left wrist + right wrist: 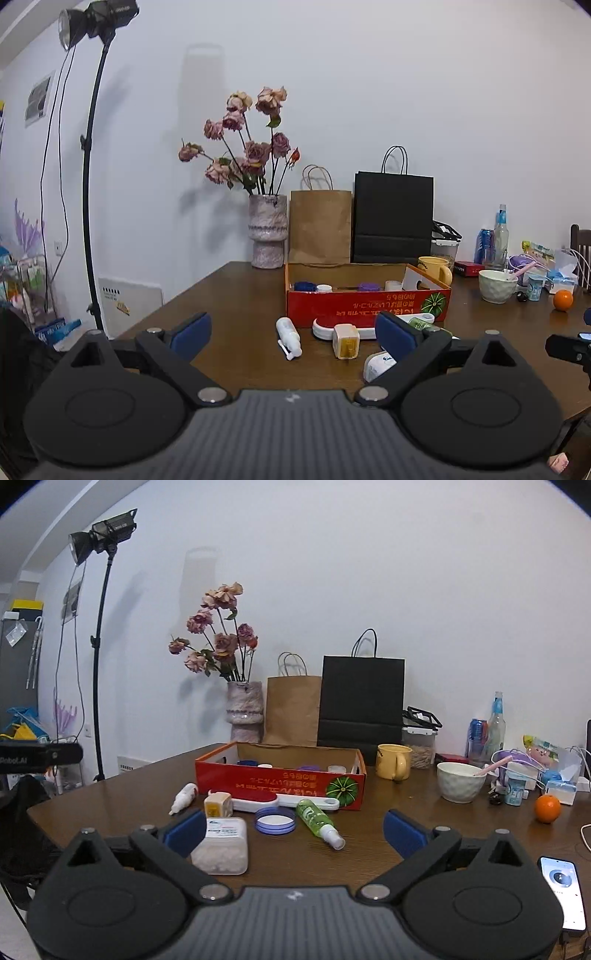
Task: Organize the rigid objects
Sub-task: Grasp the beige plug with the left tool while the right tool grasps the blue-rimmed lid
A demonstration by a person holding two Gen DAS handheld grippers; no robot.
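If I grab with my wide, empty right claw [295, 830], the green spray bottle [318, 821] might roll away.

Left gripper [293, 334] and right gripper [293, 829] hover level and forward-pointing, blue-padded fingers spread wide, holding nothing.

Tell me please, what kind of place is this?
Probably a home dining room used for recording: a wooden table holding a vase of dried roses, a yellow mug, and a studio light beside it.
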